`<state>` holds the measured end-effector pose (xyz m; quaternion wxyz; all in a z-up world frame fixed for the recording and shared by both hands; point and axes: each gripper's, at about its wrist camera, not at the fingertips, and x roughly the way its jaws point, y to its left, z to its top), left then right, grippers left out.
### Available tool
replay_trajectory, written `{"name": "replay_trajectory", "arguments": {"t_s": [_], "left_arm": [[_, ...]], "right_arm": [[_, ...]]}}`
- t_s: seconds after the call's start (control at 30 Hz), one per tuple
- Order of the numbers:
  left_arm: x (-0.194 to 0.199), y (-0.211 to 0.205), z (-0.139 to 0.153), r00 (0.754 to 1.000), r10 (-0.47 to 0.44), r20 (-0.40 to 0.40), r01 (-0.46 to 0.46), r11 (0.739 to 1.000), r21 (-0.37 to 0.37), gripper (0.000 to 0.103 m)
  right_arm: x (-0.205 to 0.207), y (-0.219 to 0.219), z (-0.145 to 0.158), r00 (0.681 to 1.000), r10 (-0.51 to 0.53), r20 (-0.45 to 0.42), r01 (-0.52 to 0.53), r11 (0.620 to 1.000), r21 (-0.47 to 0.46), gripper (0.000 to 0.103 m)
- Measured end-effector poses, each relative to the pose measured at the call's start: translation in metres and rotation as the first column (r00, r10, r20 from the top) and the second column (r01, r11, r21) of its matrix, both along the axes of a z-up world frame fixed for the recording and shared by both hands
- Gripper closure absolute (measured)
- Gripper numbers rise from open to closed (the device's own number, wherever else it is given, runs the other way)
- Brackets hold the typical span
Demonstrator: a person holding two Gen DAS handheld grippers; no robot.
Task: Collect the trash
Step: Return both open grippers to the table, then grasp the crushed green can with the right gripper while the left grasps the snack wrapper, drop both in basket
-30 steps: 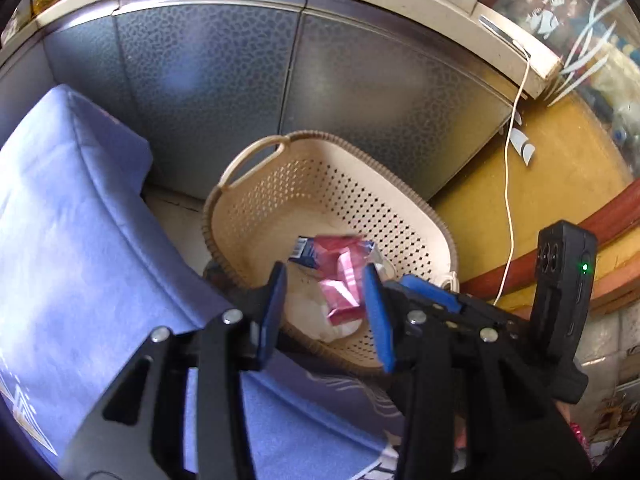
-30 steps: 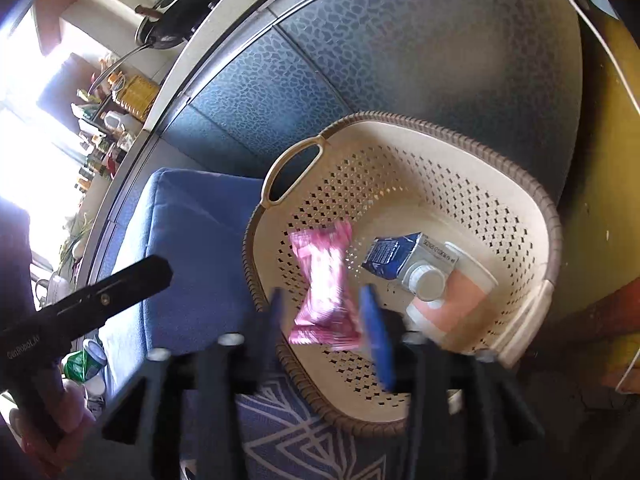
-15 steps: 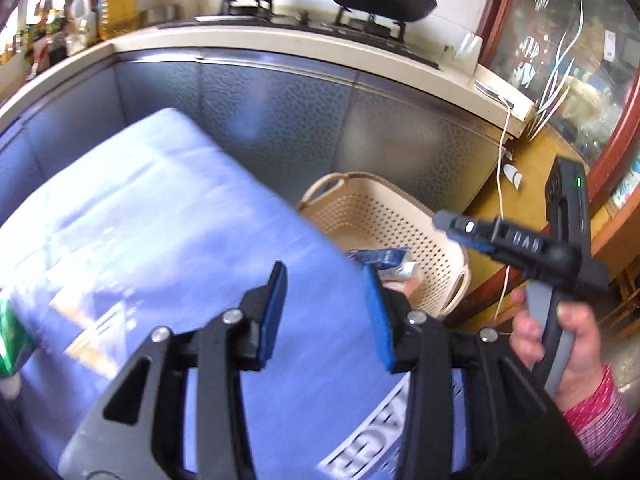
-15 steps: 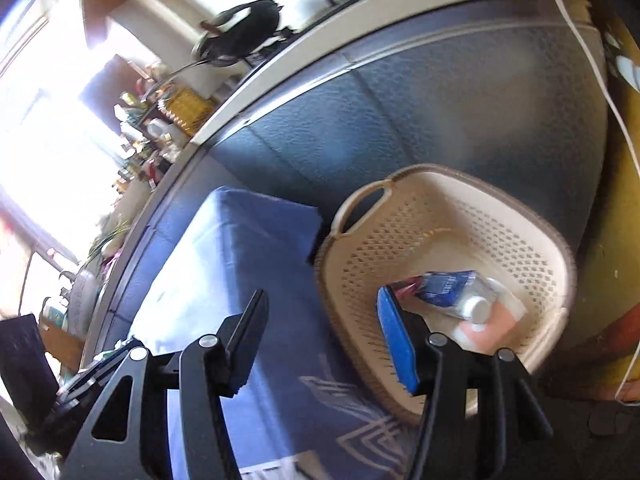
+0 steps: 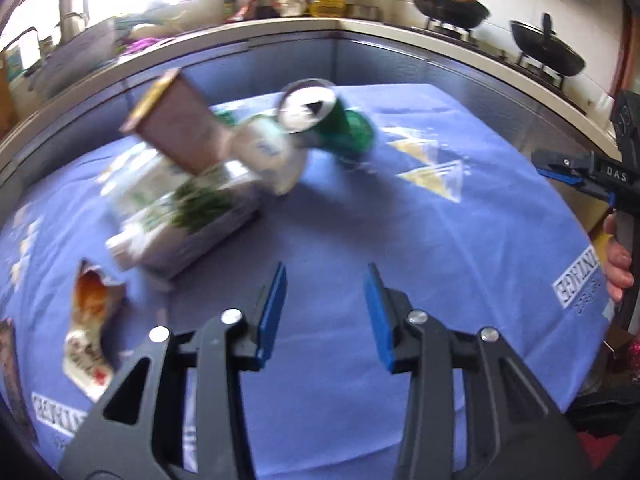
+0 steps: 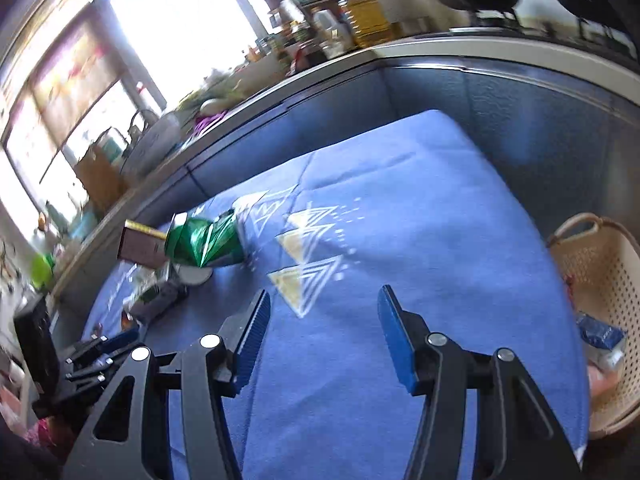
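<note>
Trash lies on the blue tablecloth (image 5: 400, 220): a crushed green can (image 5: 332, 120), a brown carton (image 5: 176, 128), a white-and-green packet (image 5: 180, 212) and a torn snack wrapper (image 5: 90, 320). My left gripper (image 5: 326, 276) hovers over bare cloth short of the pile; its jaws are opening, with nothing between them. My right gripper (image 6: 325, 296) stands open and empty above the cloth, with the green can (image 6: 204, 240) and brown carton (image 6: 140, 246) ahead to its left. The beige basket (image 6: 600, 248) stands off the table's right end and holds a blue carton (image 6: 600, 334).
A hand (image 5: 618, 264) holds the right gripper (image 5: 560, 168) at the right edge of the left wrist view. The left gripper (image 6: 104, 346) shows low left in the right wrist view. A counter (image 5: 360, 26) with woks and bottles curves behind the table.
Both grippers have swung left, away from the basket and over the table. The pink wrapper between the right jaws a second ago is gone from them. The trash pile has come into view.
</note>
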<state>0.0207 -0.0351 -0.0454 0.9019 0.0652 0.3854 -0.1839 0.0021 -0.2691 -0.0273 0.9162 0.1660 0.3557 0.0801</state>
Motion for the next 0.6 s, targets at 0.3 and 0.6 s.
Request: {"name": "replay_trajectory", "arguments": {"t_s": [0.3, 0.6], "left_arm": [[-0.004, 0.107, -0.021, 0.942, 0.265, 0.206, -0.317, 0.905, 0.286, 0.036], [0.015, 0.112, -0.050, 0.946, 0.258, 0.198, -0.315, 0.880, 0.355, 0.036]], "right_arm": [[0.046, 0.158, -0.007, 0.974, 0.223, 0.047, -0.171, 0.850, -0.499, 0.046], [0.105, 0.200, -0.031, 0.968, 0.248, 0.039, -0.157, 0.721, -0.675, 0.046]]}}
